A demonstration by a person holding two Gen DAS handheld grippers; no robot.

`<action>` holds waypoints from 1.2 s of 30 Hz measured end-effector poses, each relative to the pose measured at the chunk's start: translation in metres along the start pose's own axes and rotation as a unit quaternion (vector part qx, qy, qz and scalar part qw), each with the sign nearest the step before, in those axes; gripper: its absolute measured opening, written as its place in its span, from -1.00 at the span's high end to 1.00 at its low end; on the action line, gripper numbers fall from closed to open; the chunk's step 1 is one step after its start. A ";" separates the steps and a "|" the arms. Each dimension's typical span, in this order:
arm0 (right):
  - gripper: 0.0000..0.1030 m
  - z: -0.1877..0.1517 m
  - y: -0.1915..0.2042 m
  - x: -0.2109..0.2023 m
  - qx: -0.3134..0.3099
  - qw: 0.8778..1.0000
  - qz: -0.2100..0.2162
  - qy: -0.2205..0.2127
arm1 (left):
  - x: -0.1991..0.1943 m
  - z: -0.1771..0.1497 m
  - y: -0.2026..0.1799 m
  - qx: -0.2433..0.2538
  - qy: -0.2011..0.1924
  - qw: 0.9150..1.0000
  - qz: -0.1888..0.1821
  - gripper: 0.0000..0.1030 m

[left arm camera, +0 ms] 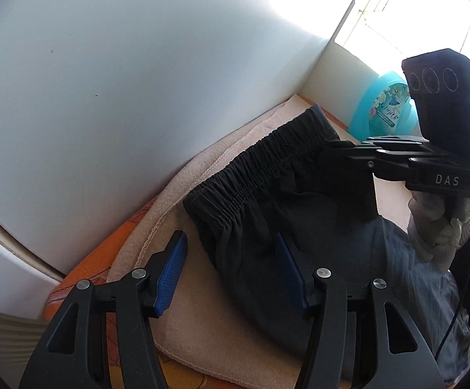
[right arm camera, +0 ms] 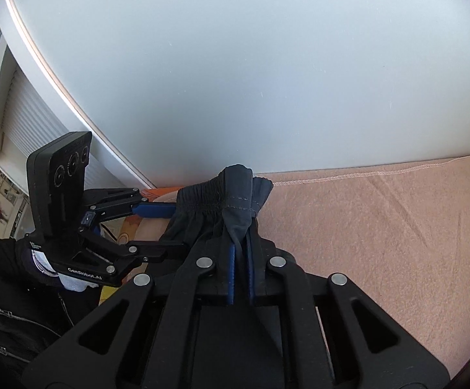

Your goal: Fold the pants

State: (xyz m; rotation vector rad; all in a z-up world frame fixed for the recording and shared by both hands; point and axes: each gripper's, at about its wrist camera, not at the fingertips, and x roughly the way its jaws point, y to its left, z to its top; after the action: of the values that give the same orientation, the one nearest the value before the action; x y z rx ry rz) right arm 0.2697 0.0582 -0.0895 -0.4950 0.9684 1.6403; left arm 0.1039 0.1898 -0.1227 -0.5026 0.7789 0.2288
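Dark pants with an elastic waistband lie on a beige blanket by a white wall. My left gripper is open, its blue pads on either side of the waistband's left corner, low over the cloth. My right gripper is shut on the waistband's right end and lifts it. In the right wrist view the right gripper pinches a bunched fold of the pants between its blue pads. The left gripper shows open at the other corner.
A white wall runs close behind the blanket. A turquoise container stands at the far right by a bright window. An orange patterned cover lies under the blanket. A radiator is at the left.
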 end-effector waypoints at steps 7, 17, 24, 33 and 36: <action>0.90 -0.034 0.020 -0.027 -0.023 1.000 0.004 -0.013 | 0.003 0.005 -0.001 -0.003 0.003 1.000 -0.017 -0.16; 0.91 -0.079 0.002 -0.032 0.023 1.000 -0.015 0.013 | 0.020 0.017 -0.027 0.050 0.033 0.997 -0.040 -0.16; 0.91 -0.103 -0.009 -0.034 0.041 0.999 -0.024 0.026 | 0.031 0.031 -0.035 0.067 0.054 0.994 -0.067 -0.26; 0.91 -0.107 -0.019 -0.036 0.061 0.997 -0.040 0.016 | 0.020 0.026 -0.043 0.072 0.017 0.994 -0.079 0.42; 0.91 -0.106 -0.020 -0.038 0.065 0.996 -0.056 0.013 | 0.010 0.025 -0.053 0.082 -0.009 0.993 -0.084 0.68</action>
State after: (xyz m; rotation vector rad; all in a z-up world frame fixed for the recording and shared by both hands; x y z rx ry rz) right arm 0.2826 -0.0487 -0.1291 -0.4748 1.0407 1.4649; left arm 0.1458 0.1572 -0.0966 -0.4071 0.7263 0.0123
